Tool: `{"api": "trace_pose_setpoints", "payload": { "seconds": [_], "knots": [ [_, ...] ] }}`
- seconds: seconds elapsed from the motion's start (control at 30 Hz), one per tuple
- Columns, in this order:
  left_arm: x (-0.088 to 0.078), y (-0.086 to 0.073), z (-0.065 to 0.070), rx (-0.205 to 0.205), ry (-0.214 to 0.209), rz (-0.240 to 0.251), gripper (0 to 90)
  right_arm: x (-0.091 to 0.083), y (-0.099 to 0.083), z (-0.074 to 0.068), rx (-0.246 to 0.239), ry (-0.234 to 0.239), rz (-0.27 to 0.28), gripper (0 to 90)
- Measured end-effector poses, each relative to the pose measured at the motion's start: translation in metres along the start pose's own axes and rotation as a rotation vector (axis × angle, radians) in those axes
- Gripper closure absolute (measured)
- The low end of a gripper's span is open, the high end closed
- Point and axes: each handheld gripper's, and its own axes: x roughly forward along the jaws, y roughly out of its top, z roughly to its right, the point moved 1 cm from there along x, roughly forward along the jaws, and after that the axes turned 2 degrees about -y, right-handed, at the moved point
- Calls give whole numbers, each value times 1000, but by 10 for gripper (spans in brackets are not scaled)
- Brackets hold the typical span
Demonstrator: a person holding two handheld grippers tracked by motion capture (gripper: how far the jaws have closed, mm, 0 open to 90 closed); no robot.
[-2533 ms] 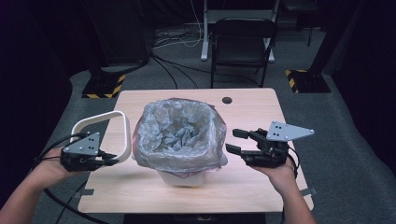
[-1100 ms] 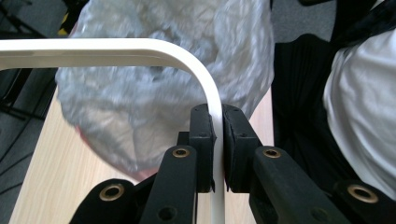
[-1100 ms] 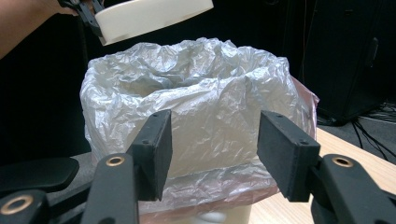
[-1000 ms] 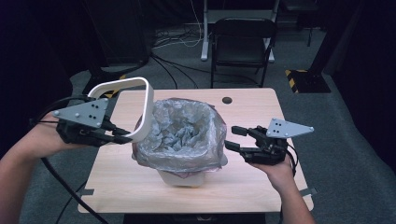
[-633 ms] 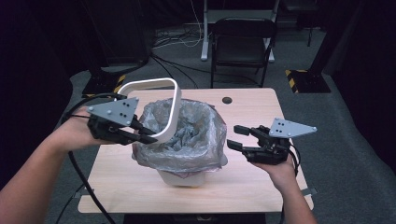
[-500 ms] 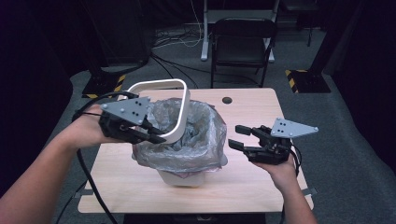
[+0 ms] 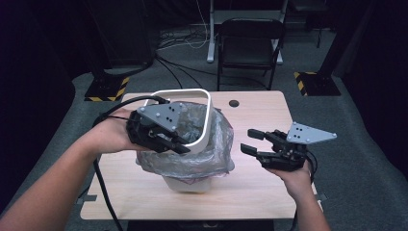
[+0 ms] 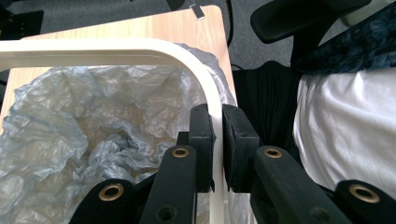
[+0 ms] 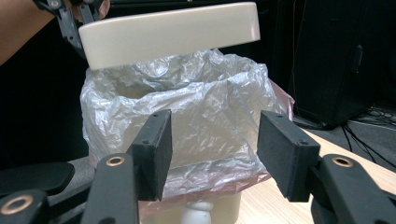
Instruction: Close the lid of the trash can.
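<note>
A small white bin (image 7: pixel 187 182) lined with a crinkled clear plastic bag (image 7: pixel 211 147) stands mid-table. My left gripper (image 7: pixel 179 146) is shut on the near side of a white rounded-square rim frame (image 7: pixel 195 94), holding it in the air over the bag's mouth. In the left gripper view the pads (image 8: pixel 201 135) pinch the frame's bar (image 8: pixel 116 46) above the open bag (image 8: pixel 84 140). My right gripper (image 7: pixel 254 142) hovers to the right of the bin, open and empty. From the right gripper view the frame (image 9: pixel 168 32) hangs tilted above the bag (image 9: pixel 196 116).
The wooden table (image 7: pixel 269 192) has a round cable hole (image 7: pixel 234 103) at its far edge. A black folding chair (image 7: pixel 249 43) stands behind the table, with cables on the grey floor. A person's torso in a white shirt (image 8: pixel 345 126) is on the near side.
My left hand has carried the white frame rightward from the table's left side to above the bag's mouth. The right gripper has stayed in place.
</note>
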Motion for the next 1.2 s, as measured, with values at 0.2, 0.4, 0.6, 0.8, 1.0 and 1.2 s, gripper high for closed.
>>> {"api": "trace_pose_setpoints", "payload": {
  "seconds": [0.2,0.4,0.6,0.8,1.0,1.2],
  "knots": [
    [6,11,5,-25,-10,-18,828,-4,5,-4,-9,-1,11,444],
    [18,19,7,-30,-10,-62,830,-7,7,-5,-12,-3,13,444],
    [27,21,3,-46,-26,-73,831,-6,6,-3,-9,-5,12,444],
    [26,15,3,-56,-36,-35,834,-4,4,-2,-7,-5,7,444],
    [28,14,6,-57,-53,-20,835,-3,2,-1,-4,-6,5,444],
    [27,13,6,-32,-35,4,725,1,4,-2,-9,1,-2,444]
  ]
}}
